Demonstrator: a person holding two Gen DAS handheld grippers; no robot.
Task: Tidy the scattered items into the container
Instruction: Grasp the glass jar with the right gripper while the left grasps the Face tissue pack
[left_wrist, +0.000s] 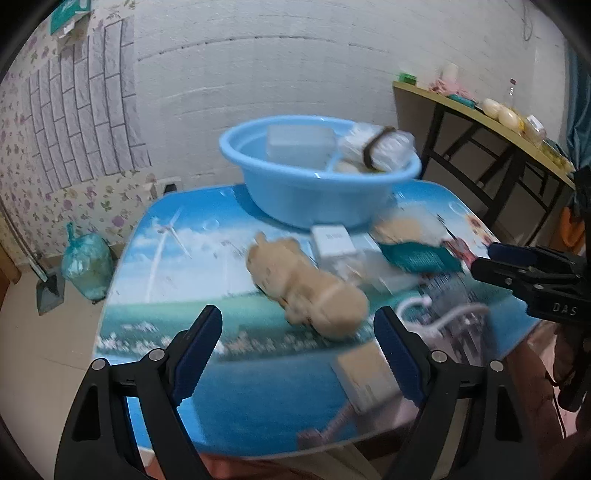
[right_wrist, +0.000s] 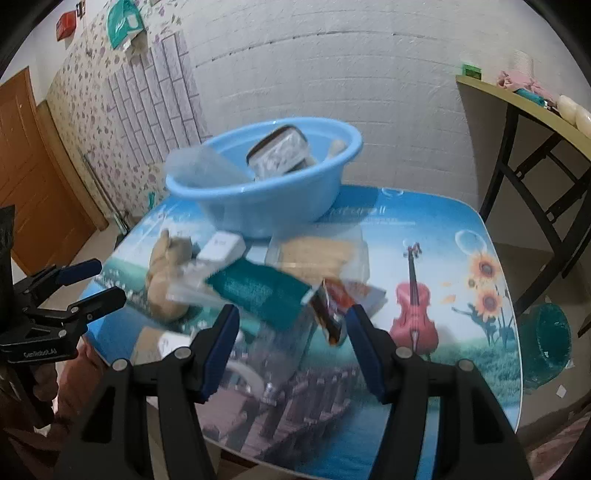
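Both grippers' fingers (left_wrist: 199, 350) gape empty over table (left_wrist: 155, 317) clutter — plush toy (left_wrist: 306, 284), blue basin (left_wrist: 295, 192) behind.

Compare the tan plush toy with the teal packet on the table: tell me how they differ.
The tan plush toy is soft, rounded and bulky; the teal packet is flat and thin. The toy lies straight on the table; the packet rests partly on other items. The toy sits ahead of the left gripper, the packet nearer the right gripper. Both are still outside the blue basin.
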